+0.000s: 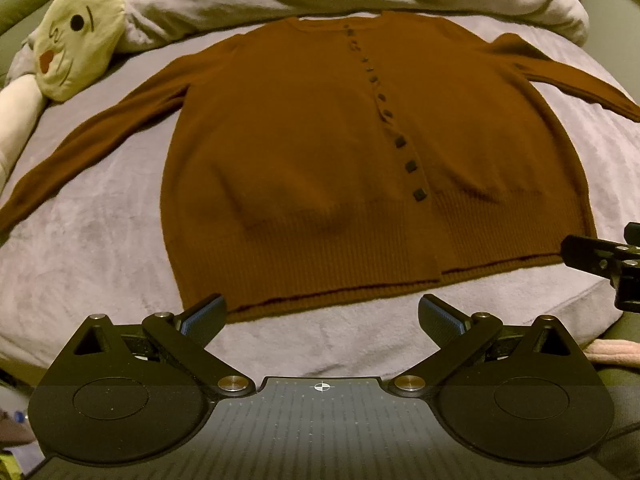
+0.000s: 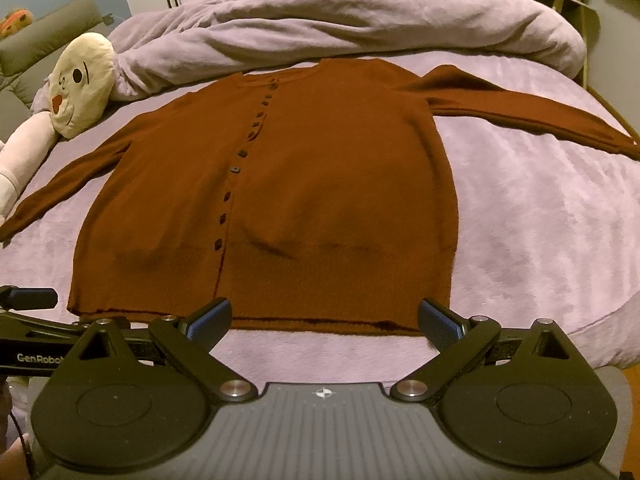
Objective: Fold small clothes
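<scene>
- The white letters "GenRobo", cut off by the right gripper's own body, stand on the black side of the left gripper [image 2: 28,298] at the left edge of the right wrist view.
- No other writing, number or label can be read in either view.

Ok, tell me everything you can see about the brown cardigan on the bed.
The brown cardigan is a rust-coloured knit, lying flat and face up on the lilac bedspread. It is buttoned along a row of small dark buttons, with a ribbed hem nearest the cameras and the neckline towards the bunched duvet. Both sleeves spread outwards. Neither claw touches it; nothing is folded yet.
</scene>
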